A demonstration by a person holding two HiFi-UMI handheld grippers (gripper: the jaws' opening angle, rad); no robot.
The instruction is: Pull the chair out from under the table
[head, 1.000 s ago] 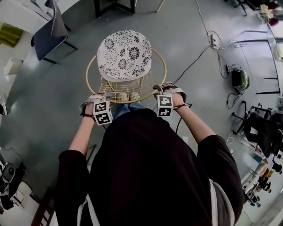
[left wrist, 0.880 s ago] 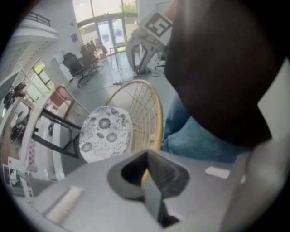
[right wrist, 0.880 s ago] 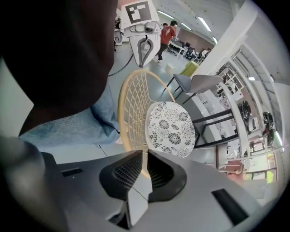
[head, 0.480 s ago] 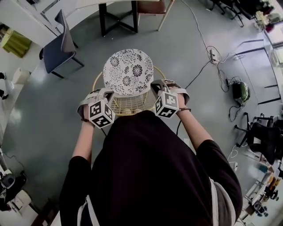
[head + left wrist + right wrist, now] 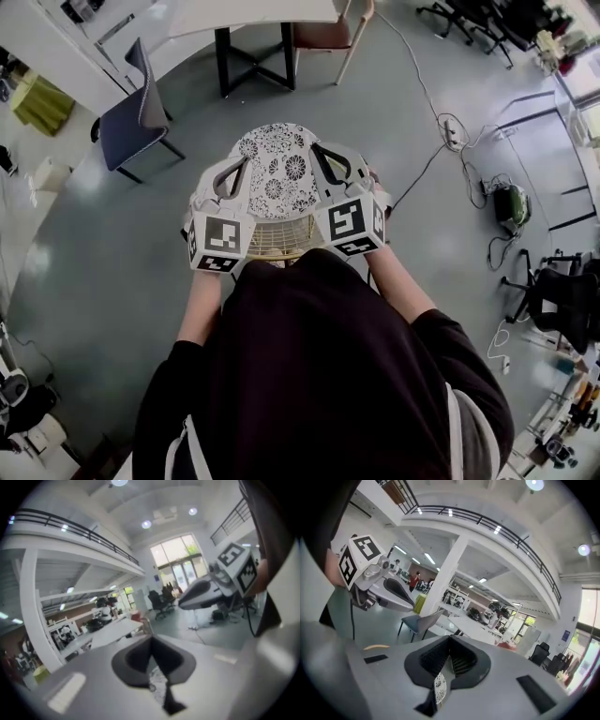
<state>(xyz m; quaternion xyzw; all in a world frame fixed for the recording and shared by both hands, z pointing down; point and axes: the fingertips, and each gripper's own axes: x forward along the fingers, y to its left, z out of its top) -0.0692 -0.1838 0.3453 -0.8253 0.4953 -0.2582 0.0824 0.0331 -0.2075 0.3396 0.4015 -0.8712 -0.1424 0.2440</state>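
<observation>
The table (image 5: pixel 253 11) lies well beyond the tips of both tongs, and the chair (image 5: pixel 281 178) looks already drawn clear of it, so the largest risk, as I judge it, is overdoing things. A further drag toward the person would bring the chair against their legs, or swing it toward the cable (image 5: pixel 427 141) on the floor off to the right tong's outer side. A second risk is a careless re-grip: the left gripper (image 5: pixel 151 644) and the right gripper (image 5: pixel 450 641) both have their jaws pressed fully together on nothing, so they would have to spread before taking the thin wire frame (image 5: pixel 277 236), which could slip from a shallow bite. The chair sits below and just ahead of the two tongs. Its patterned seat shows between them, not touching either, and its wire back is under their marker cubes.
</observation>
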